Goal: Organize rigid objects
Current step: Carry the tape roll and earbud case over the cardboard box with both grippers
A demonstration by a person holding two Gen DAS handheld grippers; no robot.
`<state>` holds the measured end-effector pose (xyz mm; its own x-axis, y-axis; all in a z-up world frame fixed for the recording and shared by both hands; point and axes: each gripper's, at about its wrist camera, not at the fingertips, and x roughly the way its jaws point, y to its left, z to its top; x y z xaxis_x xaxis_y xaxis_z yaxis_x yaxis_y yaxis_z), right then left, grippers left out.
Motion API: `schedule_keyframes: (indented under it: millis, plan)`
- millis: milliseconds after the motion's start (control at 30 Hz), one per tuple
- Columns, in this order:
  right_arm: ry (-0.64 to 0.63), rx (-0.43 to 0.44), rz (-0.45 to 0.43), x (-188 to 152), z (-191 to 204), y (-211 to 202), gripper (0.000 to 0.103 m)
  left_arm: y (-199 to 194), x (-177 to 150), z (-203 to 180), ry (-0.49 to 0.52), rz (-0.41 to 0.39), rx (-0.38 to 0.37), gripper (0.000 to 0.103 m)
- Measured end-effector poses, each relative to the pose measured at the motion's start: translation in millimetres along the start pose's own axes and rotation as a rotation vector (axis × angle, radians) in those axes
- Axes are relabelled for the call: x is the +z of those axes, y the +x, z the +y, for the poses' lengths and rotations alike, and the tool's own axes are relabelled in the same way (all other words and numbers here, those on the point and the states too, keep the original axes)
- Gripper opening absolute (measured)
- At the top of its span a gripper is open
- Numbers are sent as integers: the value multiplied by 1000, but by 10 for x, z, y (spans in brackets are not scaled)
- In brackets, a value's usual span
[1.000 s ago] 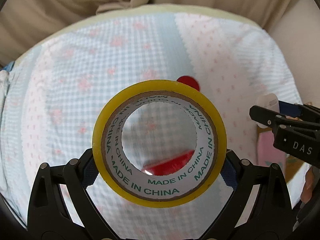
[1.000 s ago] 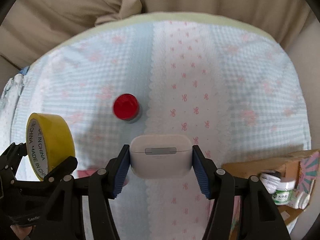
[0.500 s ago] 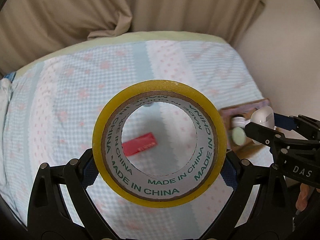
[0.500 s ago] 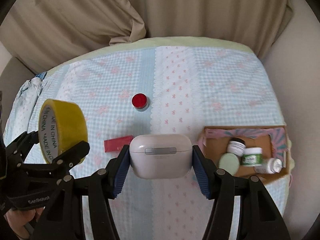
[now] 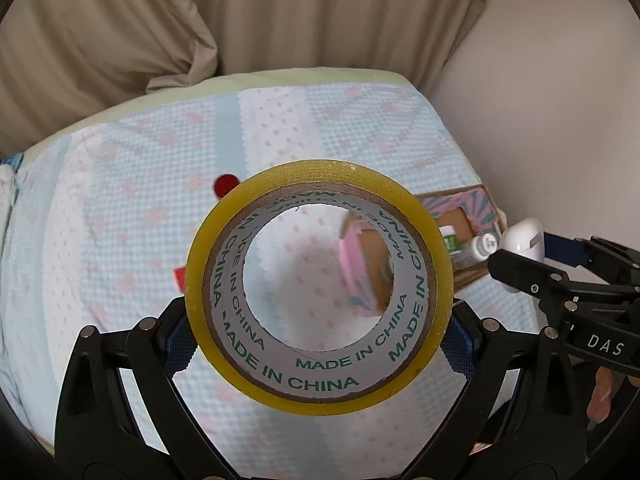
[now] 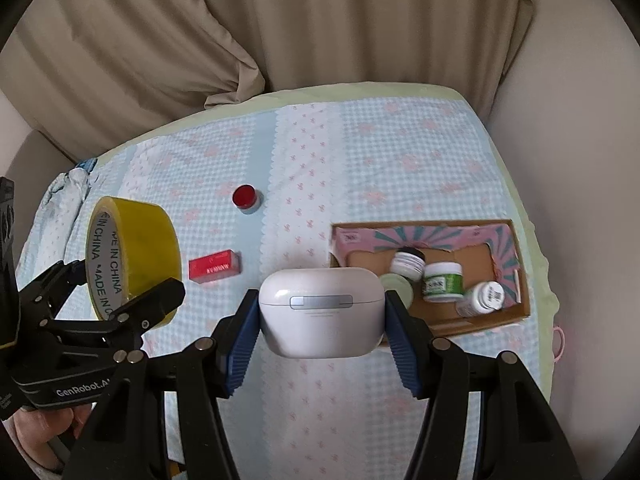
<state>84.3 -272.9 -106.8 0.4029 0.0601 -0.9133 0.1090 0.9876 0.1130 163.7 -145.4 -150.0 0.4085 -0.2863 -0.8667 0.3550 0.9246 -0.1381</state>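
Left gripper (image 5: pixel 319 334) clamps the yellow tape roll (image 5: pixel 319 288), held above the cloth left of the cardboard box (image 6: pixel 516 268). Right gripper (image 6: pixel 321 330) clamps the white earbud case (image 6: pixel 320 312) at the box's left edge.
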Motion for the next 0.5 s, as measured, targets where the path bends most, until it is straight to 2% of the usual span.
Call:
schedule_keyframes:
  millis: [267, 500]
  plan:
    - [6, 2, 13, 18, -995, -55, 56, 431, 25, -856, -15, 53, -9, 96]
    - [60, 7, 55, 89, -1780, 198, 56, 912, 39, -1382, 3, 116, -15, 96]
